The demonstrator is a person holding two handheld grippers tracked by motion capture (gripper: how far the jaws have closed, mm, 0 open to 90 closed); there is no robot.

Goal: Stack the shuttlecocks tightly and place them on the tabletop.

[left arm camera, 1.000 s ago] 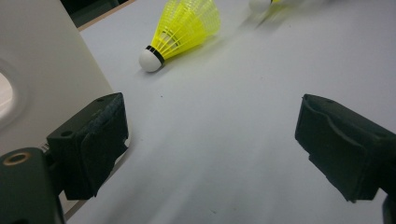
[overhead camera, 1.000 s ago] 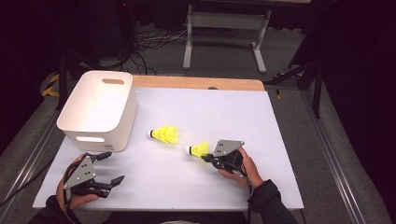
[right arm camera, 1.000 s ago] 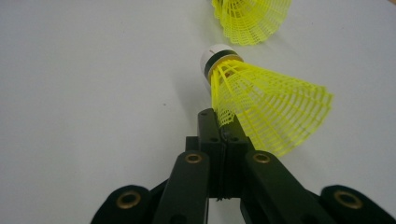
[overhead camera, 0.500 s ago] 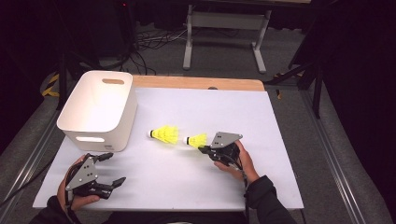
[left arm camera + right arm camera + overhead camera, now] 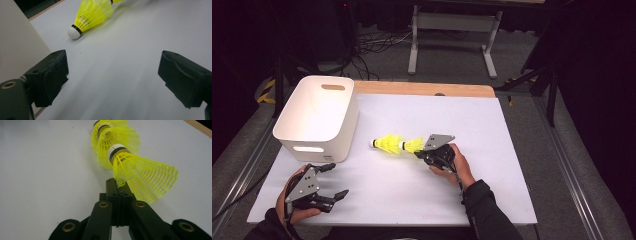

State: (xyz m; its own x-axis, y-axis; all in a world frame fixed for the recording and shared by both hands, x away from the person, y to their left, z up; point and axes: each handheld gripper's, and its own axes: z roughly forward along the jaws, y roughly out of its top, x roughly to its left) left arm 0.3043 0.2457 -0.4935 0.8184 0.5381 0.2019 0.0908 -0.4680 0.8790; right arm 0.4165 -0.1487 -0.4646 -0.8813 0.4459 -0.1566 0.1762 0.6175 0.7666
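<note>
The right tool (image 5: pixel 119 187) pinches the held yellow plastic shuttlecock (image 5: pixel 140 173) by its thin skirt (left tool (image 5: pixel 112 75) wide apart). It could slip out, or bump the lying yellow shuttlecock (image 5: pixel 387 143).

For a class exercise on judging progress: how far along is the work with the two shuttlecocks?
Done: the right gripper has pinched the held shuttlecock by its skirt. In hand: its cork points into the lying shuttlecock. Left: contact unclear; the bin looks empty, and the left gripper rests open.
</note>
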